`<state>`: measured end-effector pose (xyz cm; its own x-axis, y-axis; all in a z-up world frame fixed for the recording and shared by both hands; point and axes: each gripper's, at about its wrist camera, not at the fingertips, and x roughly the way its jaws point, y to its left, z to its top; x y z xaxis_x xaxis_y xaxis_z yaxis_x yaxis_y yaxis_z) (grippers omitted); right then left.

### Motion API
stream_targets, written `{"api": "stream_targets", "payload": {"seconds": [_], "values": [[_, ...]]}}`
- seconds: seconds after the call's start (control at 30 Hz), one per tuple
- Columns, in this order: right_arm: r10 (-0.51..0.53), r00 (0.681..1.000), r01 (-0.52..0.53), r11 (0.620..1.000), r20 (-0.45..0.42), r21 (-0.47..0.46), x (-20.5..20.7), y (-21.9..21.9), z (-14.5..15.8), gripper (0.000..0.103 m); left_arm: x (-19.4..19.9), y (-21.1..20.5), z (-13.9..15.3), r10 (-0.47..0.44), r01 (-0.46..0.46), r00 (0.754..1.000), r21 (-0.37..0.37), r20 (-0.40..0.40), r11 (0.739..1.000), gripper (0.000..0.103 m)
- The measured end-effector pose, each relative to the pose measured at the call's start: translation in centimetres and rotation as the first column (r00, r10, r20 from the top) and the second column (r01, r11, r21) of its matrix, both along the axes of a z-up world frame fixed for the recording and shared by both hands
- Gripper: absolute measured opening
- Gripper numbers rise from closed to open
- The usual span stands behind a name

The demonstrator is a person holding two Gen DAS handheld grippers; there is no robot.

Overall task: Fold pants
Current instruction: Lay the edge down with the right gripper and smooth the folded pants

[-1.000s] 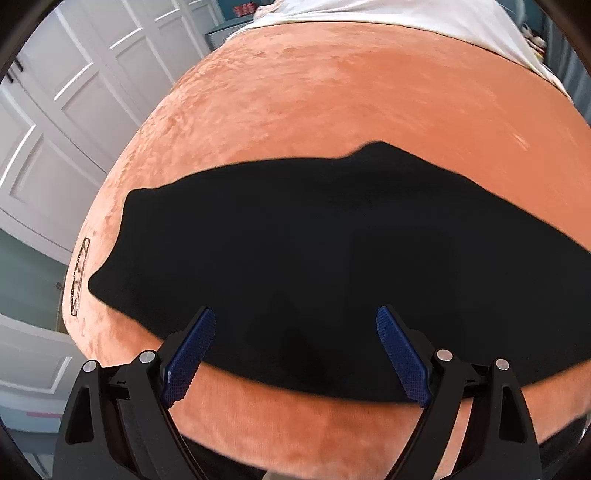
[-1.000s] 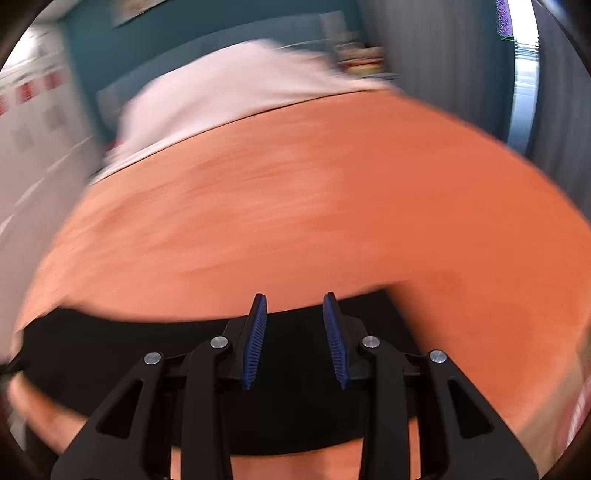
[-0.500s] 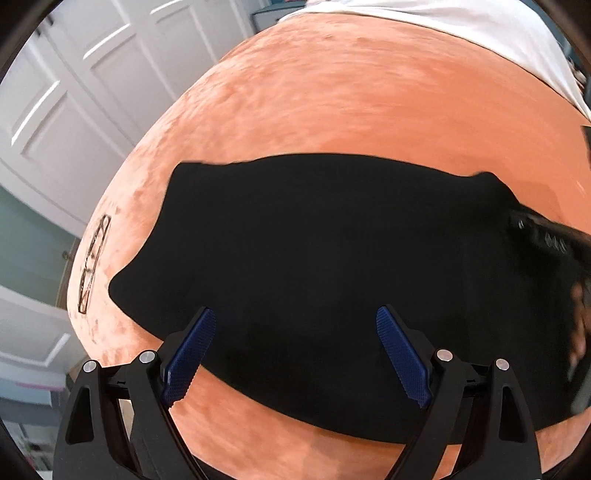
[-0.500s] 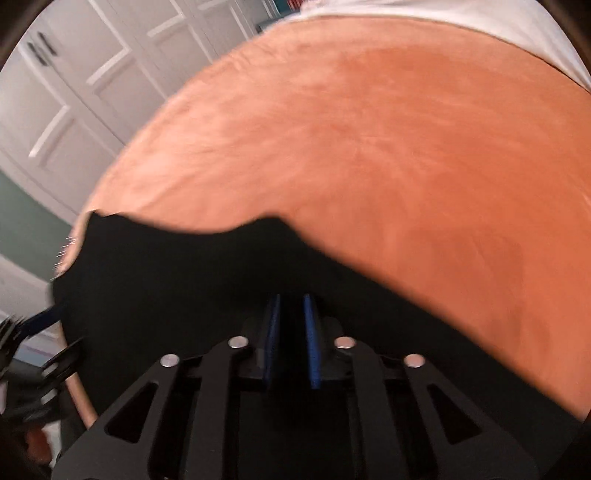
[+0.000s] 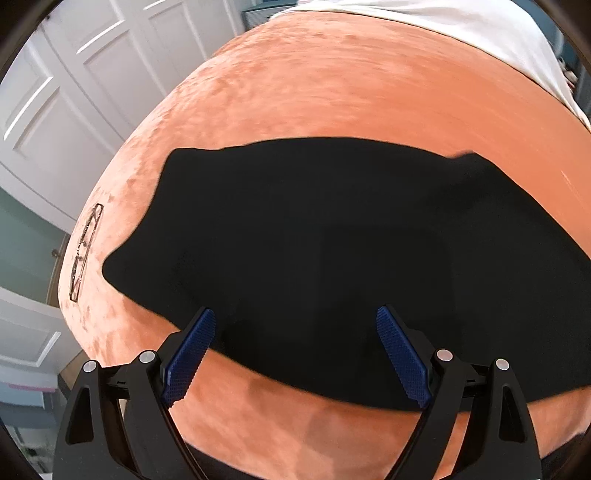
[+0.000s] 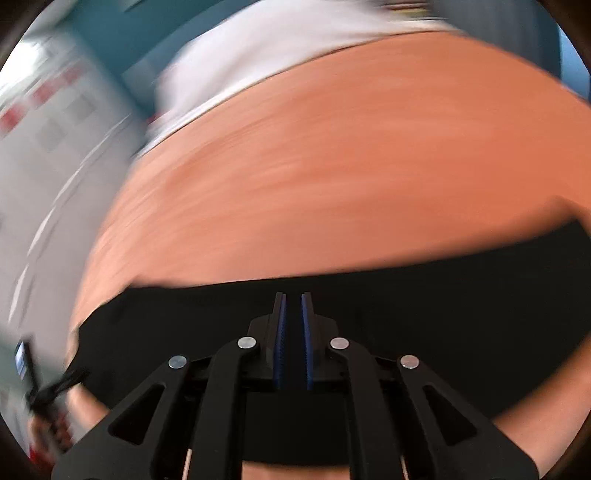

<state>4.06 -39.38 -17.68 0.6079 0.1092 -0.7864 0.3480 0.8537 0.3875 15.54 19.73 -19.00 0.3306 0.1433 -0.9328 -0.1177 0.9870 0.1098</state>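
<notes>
The pants (image 5: 332, 258) are matt black cloth on a plush, nubbly orange blanket (image 5: 351, 85). Beyond the blanket lies smooth white sheet (image 5: 461, 26). The left gripper (image 5: 295, 350) is black plastic with textured blue pads (image 5: 188, 354) and shiny metal rivets.

Left gripper (image 5: 295, 347) is spread wide, blue pads far apart, nothing between them, hovering low and pointing toward the far side. Right gripper (image 6: 293, 325) has its pads nearly together with a thin gap; whether it's pinching anything I can't tell, view's blurry.
</notes>
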Motion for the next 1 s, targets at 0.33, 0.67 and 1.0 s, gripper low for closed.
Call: {"api": "stream_targets", "payload": {"seconds": [0.33, 0.67, 1.0], "values": [[-0.410, 0.910, 0.414, 0.902, -0.054, 0.121, -12.3, -18.9, -4.5, 0.061, -2.7, -7.0, 2.0, -0.054, 0.052, 0.998, -0.074, -0.026, 0.996, 0.087], [-0.385, 0.922, 0.387, 0.919, -0.033, 0.076, -8.0, -17.6, -6.0, 0.078, -4.4, -7.3, 4.2, -0.052, 0.052, 0.999, -0.040, -0.005, 0.998, 0.087], [-0.313, 0.950, 0.312, 0.938, 0.018, -0.150, -10.1, -16.3, -2.7, 0.074, -5.8, -5.6, 4.3, -0.045, 0.045, 0.999, -0.008, 0.001, 0.999, 0.087]]}}
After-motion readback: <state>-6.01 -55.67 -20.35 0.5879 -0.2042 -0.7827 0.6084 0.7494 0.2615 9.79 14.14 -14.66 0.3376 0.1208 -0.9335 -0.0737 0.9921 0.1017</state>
